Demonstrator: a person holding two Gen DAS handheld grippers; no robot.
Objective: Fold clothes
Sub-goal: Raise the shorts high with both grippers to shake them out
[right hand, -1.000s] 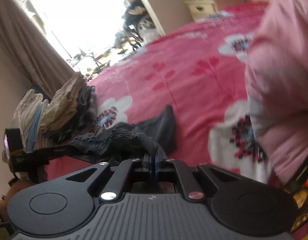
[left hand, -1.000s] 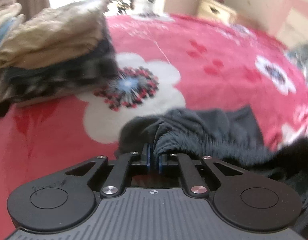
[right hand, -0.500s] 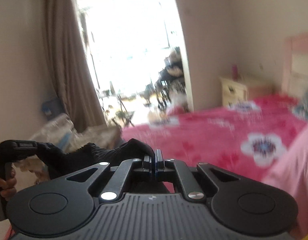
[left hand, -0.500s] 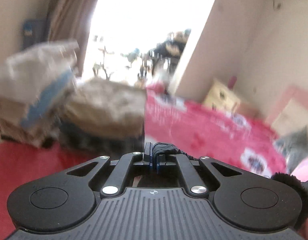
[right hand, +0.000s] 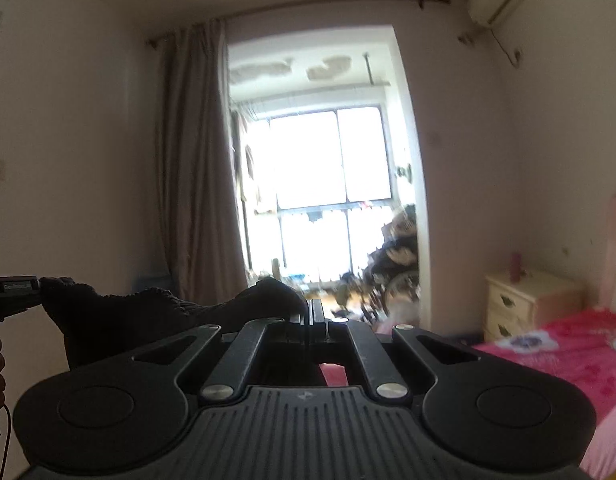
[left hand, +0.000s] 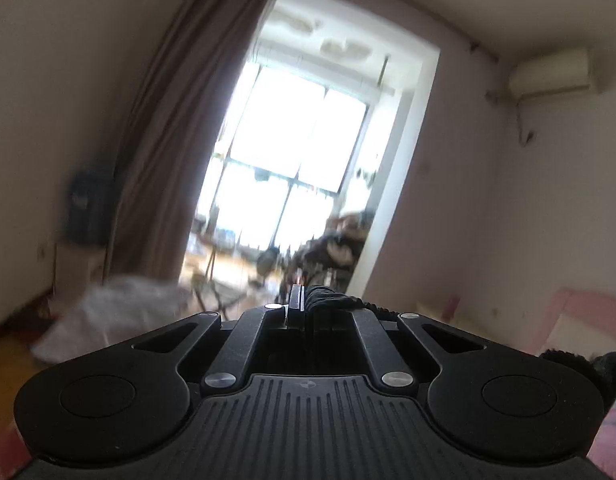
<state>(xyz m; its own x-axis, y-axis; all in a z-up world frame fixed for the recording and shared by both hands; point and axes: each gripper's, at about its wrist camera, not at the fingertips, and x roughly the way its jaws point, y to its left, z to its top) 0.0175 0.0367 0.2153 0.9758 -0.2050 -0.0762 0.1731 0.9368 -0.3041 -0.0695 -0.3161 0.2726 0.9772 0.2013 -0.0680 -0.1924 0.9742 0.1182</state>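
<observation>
Right wrist view shows we have lifted the dark garment (right hand: 155,312) off the bed (right hand: 568,352) and hold it stretched level, right fingers (right hand: 314,312) and left fingers (left hand: 301,304) each pinched on an edge, ready for shaking out and folding.

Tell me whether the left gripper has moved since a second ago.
Yes. The left gripper, shut on the dark knitted garment, has risen: its view earlier looked down on the red flowered bedspread and now faces the bright window and brown curtain.
</observation>
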